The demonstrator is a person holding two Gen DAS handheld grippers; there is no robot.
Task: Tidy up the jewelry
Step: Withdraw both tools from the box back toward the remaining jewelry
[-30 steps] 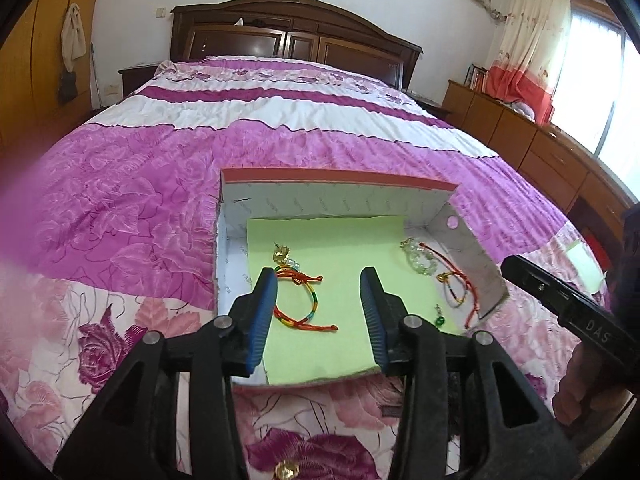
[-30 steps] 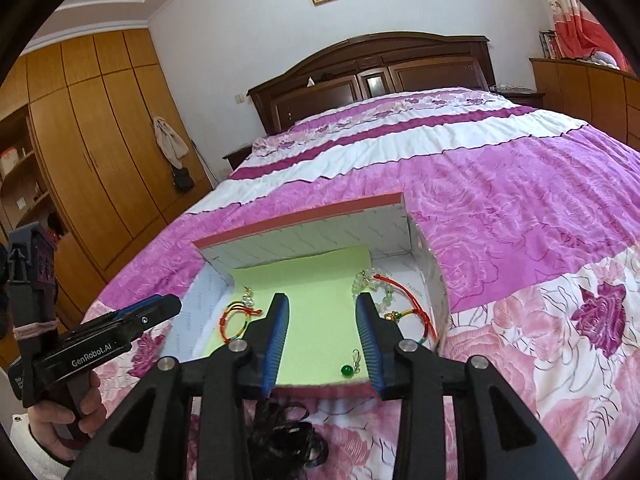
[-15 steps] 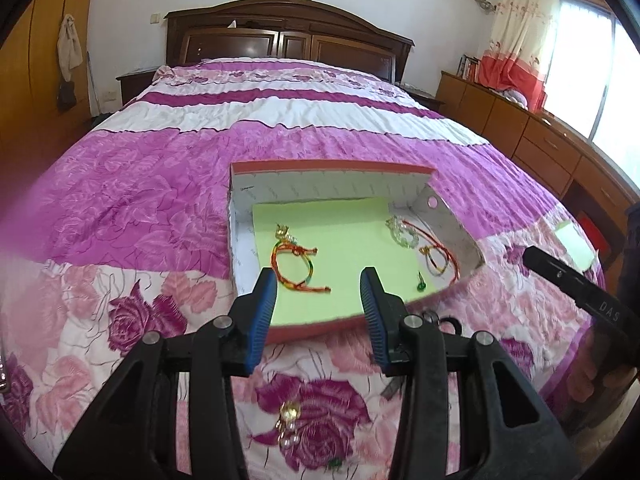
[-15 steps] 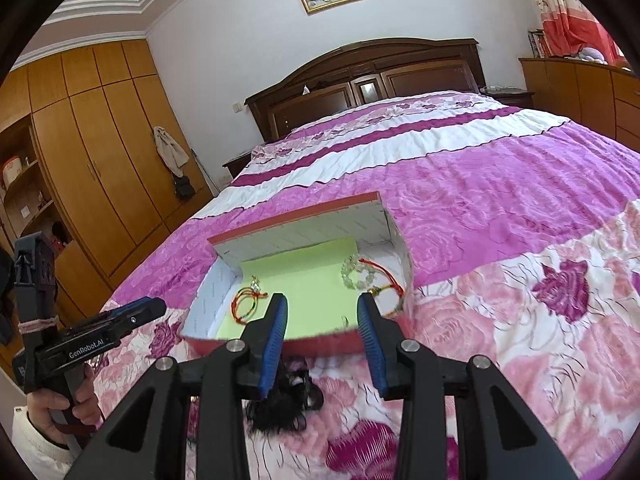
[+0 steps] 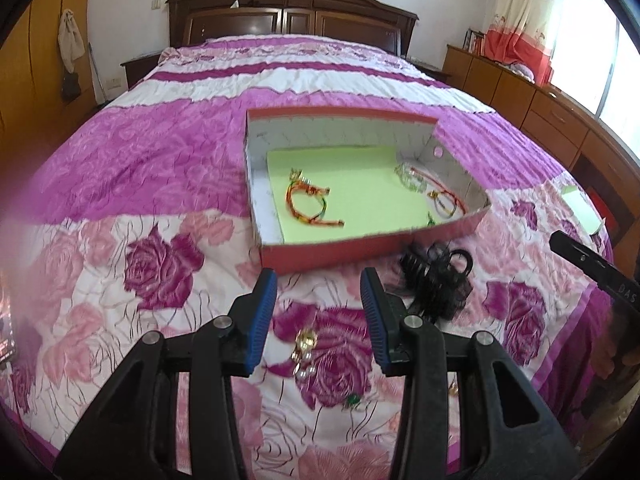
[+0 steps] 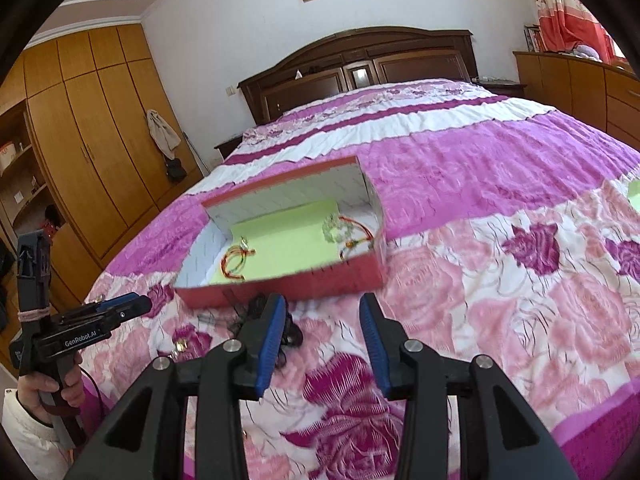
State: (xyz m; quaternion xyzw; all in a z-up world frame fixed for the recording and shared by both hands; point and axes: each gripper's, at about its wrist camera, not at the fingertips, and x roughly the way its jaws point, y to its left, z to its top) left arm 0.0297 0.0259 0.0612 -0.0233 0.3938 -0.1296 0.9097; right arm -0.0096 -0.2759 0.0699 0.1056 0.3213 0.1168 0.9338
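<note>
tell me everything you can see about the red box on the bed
The red box is a shallow open cardboard tray, red outside, white inside, floored with a light green sheet. It lies flat on the floral bedspread. Inside lie a red cord bracelet on the left and a bead and cord cluster on the right. Neither gripper touches it.

Home bedroom: bed [image 6: 460,152], carved headboard [image 5: 292,12], wardrobe [image 6: 92,128].

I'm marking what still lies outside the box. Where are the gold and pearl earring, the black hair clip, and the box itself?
gold and pearl earring [image 5: 305,350]: left wrist view, on its gold top.
black hair clip [image 5: 438,286]: left wrist view, on its toothed body.
red box [image 5: 332,254]: left wrist view, on its near outer wall.
</note>
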